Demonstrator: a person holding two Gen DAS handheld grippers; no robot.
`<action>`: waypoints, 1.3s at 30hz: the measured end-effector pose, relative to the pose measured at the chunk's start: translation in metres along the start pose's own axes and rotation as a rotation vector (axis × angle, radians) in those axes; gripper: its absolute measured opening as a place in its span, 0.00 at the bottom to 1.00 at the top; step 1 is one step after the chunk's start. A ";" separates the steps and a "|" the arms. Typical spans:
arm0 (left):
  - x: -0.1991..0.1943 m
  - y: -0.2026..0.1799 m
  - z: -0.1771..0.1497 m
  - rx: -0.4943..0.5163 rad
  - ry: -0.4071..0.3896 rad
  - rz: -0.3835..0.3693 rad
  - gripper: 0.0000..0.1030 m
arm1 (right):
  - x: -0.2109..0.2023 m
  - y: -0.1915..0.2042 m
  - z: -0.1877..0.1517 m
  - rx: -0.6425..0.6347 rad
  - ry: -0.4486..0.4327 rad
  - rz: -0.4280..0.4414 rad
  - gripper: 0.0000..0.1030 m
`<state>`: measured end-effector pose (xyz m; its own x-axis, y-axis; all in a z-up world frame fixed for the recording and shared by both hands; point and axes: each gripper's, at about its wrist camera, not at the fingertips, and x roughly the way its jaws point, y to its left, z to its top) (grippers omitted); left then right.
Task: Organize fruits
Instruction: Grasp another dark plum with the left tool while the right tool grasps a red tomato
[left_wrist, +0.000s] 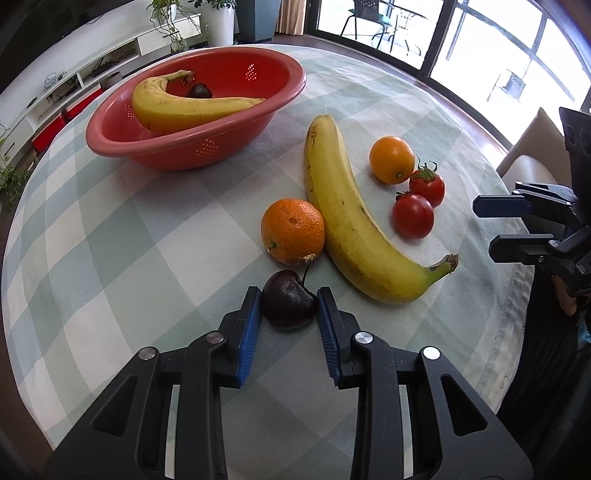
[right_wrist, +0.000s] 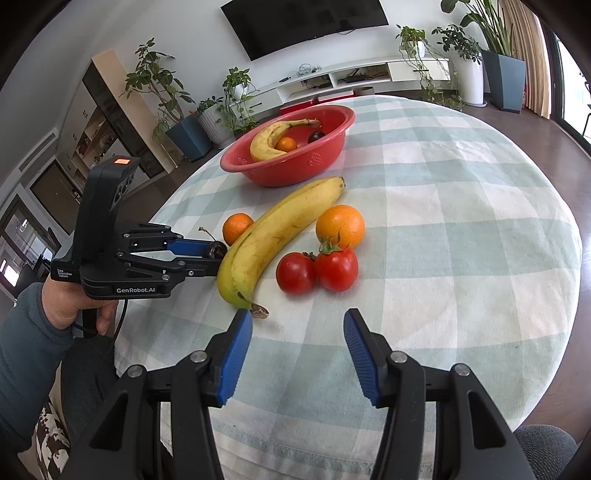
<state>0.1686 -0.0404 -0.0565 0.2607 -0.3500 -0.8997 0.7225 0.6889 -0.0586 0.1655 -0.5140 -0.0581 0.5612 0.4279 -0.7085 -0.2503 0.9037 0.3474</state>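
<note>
Living room, daylit.
Wall-mounted television above a low white media shelf; potted plants alongside; dark wood floor; large black-framed windows admit bright daylight.

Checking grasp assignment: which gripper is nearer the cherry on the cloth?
Left. The left gripper has its fingers pressed on both sides of the cherry. The right gripper stands open and empty across the banana from it.
</note>
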 end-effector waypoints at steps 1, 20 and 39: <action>0.000 0.000 0.000 -0.002 -0.002 0.003 0.28 | 0.000 0.000 0.000 0.000 -0.001 0.000 0.54; -0.055 0.006 -0.048 -0.271 -0.183 -0.040 0.28 | 0.009 -0.009 0.029 -0.026 0.032 -0.091 0.47; -0.061 -0.009 -0.067 -0.340 -0.244 -0.092 0.28 | 0.032 -0.012 0.043 -0.033 0.111 -0.151 0.43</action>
<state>0.1032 0.0175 -0.0304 0.3781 -0.5319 -0.7577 0.5085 0.8032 -0.3102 0.2205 -0.5123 -0.0580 0.5044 0.2846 -0.8153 -0.1967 0.9572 0.2125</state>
